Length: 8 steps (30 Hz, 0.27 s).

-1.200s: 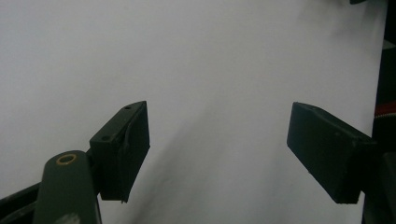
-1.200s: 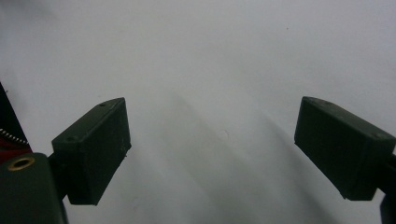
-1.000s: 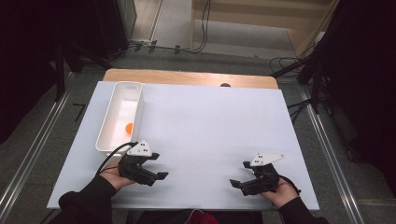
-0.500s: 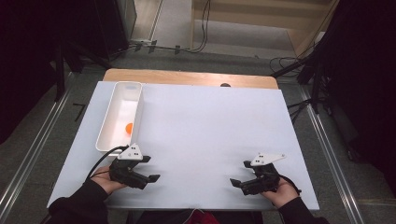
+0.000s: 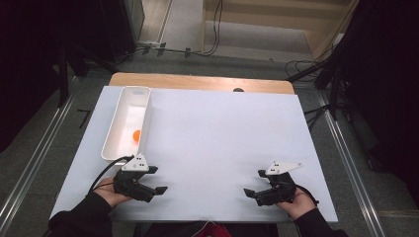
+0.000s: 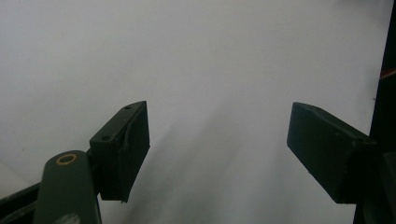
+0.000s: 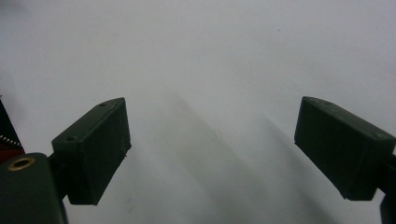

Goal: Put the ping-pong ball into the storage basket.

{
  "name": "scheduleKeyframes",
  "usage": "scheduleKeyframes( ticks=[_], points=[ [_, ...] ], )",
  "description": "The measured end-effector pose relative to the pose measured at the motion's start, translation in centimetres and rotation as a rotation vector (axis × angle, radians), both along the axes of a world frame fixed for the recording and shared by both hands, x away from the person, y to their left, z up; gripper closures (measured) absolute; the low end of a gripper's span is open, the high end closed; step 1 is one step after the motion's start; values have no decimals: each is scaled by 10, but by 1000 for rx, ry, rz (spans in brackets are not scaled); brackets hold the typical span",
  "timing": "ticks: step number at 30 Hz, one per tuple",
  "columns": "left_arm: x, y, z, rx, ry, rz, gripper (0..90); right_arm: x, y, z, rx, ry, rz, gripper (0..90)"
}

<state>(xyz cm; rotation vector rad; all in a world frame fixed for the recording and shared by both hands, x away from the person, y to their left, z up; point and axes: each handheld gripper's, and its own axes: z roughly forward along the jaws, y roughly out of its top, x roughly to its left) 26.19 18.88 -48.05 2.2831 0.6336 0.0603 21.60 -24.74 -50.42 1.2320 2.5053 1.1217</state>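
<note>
In the high view my left gripper (image 5: 158,179) rests low over the near left of the white table top (image 5: 217,133), held by a hand in a dark sleeve, its jaws open and empty. My right gripper (image 5: 253,182) sits at the near right, also open, pointing left toward the other one. In the left gripper view my left gripper (image 6: 219,144) has only bare white surface between its black jaws. My right gripper (image 7: 212,149) looks the same in the right gripper view. A small orange ball (image 5: 137,134) lies in a long white tray (image 5: 129,111), just beyond the left gripper.
The tray runs along the left side of the white top. A wooden strip (image 5: 197,82) borders the far edge. Metal rails and grey floor flank the table, and cables lie on the floor behind it.
The left gripper has shifted slightly left and toward the person, still open. The right gripper has stayed in place.
</note>
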Motion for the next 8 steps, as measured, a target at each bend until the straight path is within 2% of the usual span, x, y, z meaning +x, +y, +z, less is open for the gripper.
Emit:
scheduleKeyframes(
  ticks=[8],
  points=[
    [0, -1, -2, 15, -6, -6, 214, 0, -1, 0, -3, -6, -3, 93]
  ],
)
